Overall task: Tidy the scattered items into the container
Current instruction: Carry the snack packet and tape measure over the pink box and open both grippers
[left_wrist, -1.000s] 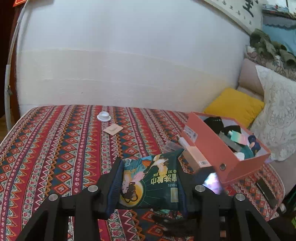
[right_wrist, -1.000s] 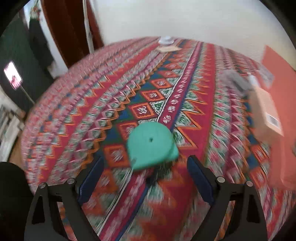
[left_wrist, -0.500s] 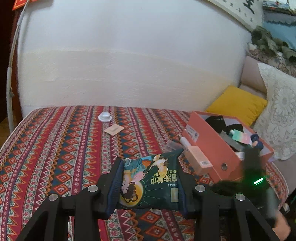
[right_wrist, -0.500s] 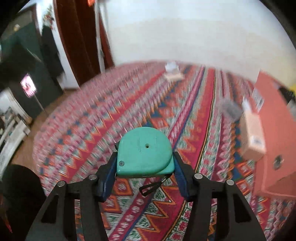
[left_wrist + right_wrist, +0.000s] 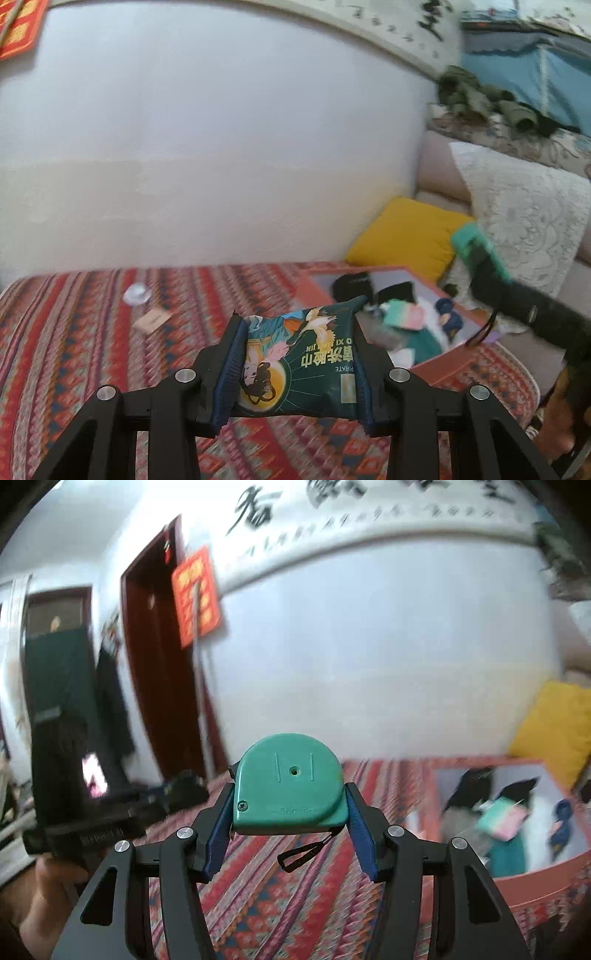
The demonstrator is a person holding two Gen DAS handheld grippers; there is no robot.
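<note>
While orange box [image 5: 436, 365] is holding several items, L gripper [image 5: 297, 363] is gripping snack packet [image 5: 303, 362], R gripper [image 5: 291, 812] clamping tape measure [image 5: 290, 786]; cap [image 5: 136, 294] & card [image 5: 152, 320] lying far left on bedspread [image 5: 74, 350]

Soft even daylight; motion blur throughout; fisheye-bent edges

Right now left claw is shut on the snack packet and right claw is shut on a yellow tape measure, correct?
Not quite: the tape measure is green, not yellow, as the right wrist view shows. The right claw is shut on it, and the left claw is shut on the snack packet.
</note>
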